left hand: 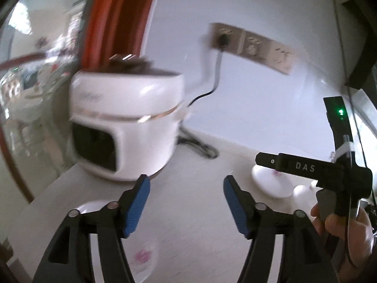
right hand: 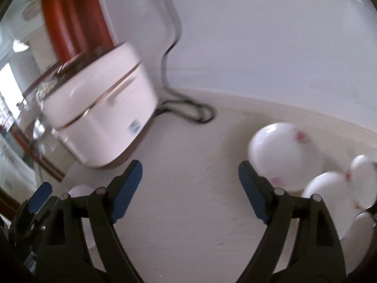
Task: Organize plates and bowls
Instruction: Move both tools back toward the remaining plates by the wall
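Observation:
My left gripper [left hand: 186,184] hangs open over the pale counter with nothing between its blue pads. Below its left finger lies a white plate [left hand: 141,257] with a pink flower print. At the right of the left wrist view sits an upturned white bowl [left hand: 271,184], partly hidden by the other gripper's black body [left hand: 329,172], which a hand holds. My right gripper [right hand: 190,172] is open and empty too. Just beyond its right fingertip rests a white bowl with pink marks [right hand: 282,155], with more white bowls [right hand: 329,188] crowded at the right edge. Both views are motion-blurred.
A white rice cooker [left hand: 124,122] stands at the back left, its black cord [left hand: 200,146] trailing across the counter up to a wall socket strip [left hand: 249,44]. A red-brown frame [left hand: 113,18] rises behind it. The counter's edge runs along the left.

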`<state>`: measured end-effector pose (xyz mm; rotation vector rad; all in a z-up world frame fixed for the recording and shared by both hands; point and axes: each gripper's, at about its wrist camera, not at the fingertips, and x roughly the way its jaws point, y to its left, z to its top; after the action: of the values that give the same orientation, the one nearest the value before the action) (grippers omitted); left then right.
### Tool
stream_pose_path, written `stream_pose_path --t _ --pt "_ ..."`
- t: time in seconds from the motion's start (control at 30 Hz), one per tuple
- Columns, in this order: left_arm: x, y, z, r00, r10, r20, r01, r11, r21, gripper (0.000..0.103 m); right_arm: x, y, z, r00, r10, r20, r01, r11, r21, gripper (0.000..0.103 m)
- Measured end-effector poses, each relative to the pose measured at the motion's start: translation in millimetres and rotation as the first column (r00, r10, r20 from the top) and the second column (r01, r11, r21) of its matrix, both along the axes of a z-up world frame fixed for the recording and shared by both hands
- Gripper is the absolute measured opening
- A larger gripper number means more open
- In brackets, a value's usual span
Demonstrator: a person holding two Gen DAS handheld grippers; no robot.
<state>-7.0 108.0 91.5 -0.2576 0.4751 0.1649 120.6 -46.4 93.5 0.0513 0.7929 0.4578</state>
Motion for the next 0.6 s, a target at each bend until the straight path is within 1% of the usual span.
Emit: stream_pose_path --t 0.07,0.1,0.17,0.27,0.3,0.37,0.43,0.5,0.6 --pt "15.8 -13.8 11.5 0.999 -0.032 0.015 0.032 0.999 0.007 0.072 9.5 -16.1 10.2 0.999 -0.04 0.015 0.041 0.999 -0.011 0.089" --pt "23.7 -19.3 16.5 0.999 -0.049 0.023 0.049 0.999 0.0 0.073 16.6 -27.7 17.1 0.998 -0.061 0.023 0.061 0.998 -0.019 0.09" --pt "41.8 -29.7 24.3 0.997 -0.076 0.032 0.077 0.997 -0.017 0.075 28.5 -44.4 21.7 0.997 -0.079 0.025 0.08 0.997 -0.024 0.091" --pt "69.9 -44.6 30.5 0.993 -0.111 0.032 0.112 0.992 -0.051 0.075 45.7 -65.7 18.3 0.993 -0.116 0.012 0.117 0.993 -0.031 0.091" --pt "82.2 -49.6 31.7 0.992 -0.124 0.027 0.125 0.99 -0.071 0.075 54.2 -75.7 13.5 0.991 -0.137 -0.004 0.136 0.99 -0.031 0.091" --pt "94.3 -54.5 31.5 0.99 -0.136 0.026 0.138 0.983 -0.118 0.076 63.3 -86.3 6.3 0.988 -0.151 -0.024 0.151 0.988 -0.03 0.091" --pt "113.2 -60.3 25.8 0.99 -0.142 0.024 0.144 0.976 -0.161 0.076 70.2 -99.4 -2.1 0.986 -0.161 -0.041 0.159 0.987 -0.032 0.091" --pt "128.5 -65.5 14.8 0.992 -0.128 0.007 0.127 0.973 -0.192 0.076 77.0 -109.8 -11.4 0.983 -0.174 -0.06 0.174 0.985 -0.018 0.091" --pt "153.5 -71.7 -12.3 0.988 -0.147 -0.051 0.128 0.954 -0.27 0.076 83.4 -120.1 -20.2 0.979 -0.191 -0.077 0.19 0.982 -0.014 0.091"
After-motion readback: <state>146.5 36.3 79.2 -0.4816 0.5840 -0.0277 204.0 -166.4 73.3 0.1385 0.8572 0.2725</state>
